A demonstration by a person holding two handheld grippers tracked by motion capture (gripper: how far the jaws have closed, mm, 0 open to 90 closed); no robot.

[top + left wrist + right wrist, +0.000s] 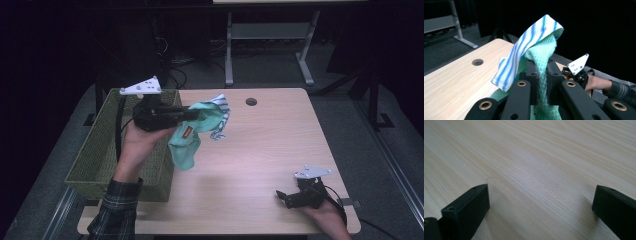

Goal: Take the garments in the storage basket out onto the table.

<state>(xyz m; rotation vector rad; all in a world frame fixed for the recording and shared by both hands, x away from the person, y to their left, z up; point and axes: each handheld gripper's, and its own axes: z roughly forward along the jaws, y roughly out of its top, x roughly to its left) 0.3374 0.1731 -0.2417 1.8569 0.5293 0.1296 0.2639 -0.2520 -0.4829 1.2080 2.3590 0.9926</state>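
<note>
Left gripper point(196, 114) clamped on green cloth point(187, 145) hanging beneath it beside wicker basket point(100, 150); right gripper point(286, 196) spread apart over bare surface point(260, 150).

Green cloth point(192, 135) in left tongs point(192, 114), beside basket point(100, 150)

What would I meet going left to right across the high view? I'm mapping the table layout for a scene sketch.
Woven basket → left tool, shut on the green cloth → round cable hole in the table → right tool, open, low over the table's near right corner.
</note>
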